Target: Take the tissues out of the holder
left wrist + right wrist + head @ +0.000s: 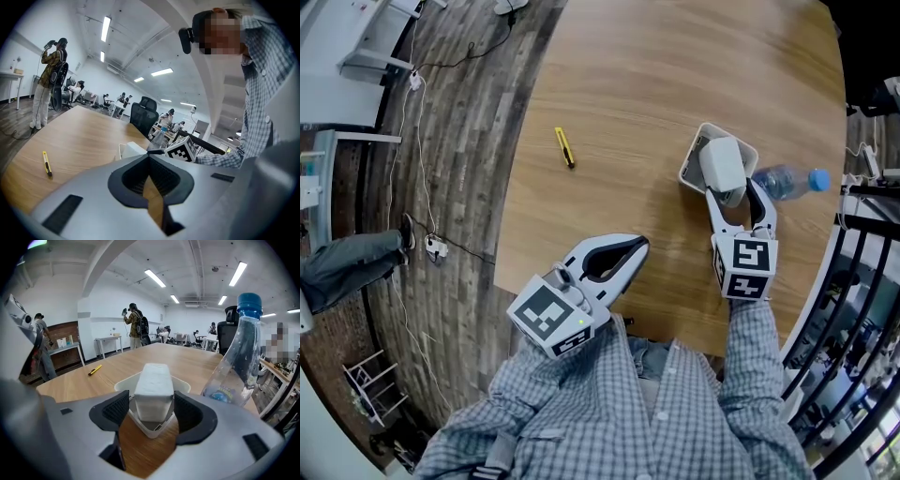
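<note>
Closing evenly on white rectangular tissue pack (152, 390) looks like the step: pinch pack sides only, clear of white plastic holder (123, 380) rim, then lift straight up. Right gripper (151, 413) jaws wide, pack standing between them, pads just beside it, not pressing. Left gripper (149, 157) jaws together, empty, well apart from pack.

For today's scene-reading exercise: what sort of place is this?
Probably an open-plan office or lab: a large light wooden table, a black swivel office chair, and long white ceiling strip lights.
</note>
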### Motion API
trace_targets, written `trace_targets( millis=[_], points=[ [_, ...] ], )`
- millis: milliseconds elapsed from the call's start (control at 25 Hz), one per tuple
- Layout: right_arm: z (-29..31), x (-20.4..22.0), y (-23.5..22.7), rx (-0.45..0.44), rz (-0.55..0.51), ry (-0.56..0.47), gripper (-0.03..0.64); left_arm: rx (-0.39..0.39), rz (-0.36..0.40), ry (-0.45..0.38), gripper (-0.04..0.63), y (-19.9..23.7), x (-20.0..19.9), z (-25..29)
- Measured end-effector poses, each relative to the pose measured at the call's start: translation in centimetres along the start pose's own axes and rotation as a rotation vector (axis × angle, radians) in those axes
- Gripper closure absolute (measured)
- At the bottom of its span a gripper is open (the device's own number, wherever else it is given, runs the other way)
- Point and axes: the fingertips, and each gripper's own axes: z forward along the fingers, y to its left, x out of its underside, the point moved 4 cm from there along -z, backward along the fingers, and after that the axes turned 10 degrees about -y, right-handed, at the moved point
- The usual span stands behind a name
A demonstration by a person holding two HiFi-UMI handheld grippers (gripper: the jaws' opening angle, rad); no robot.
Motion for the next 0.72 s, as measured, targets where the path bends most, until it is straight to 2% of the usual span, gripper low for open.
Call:
trace_targets(
  millis=[280,440,720],
  points=[
    [0.7,0.6,-0.7,-0.006,0.014,0.021,0.35,0.004,-0.002,0.006,0.589,0.0,0.2,0.1],
    [0.6,0.6,-1.0,0.008,0.065,0.004,0.383,0.001,-0.003,0.005,0.59,0.2,0.0,-0.3],
    [0.1,0.4,-1.3,0.026,0.088,-0.012,0.391,-0.006,0.002,-0.006,0.59,0.3,-0.1,-0.7]
  ],
)
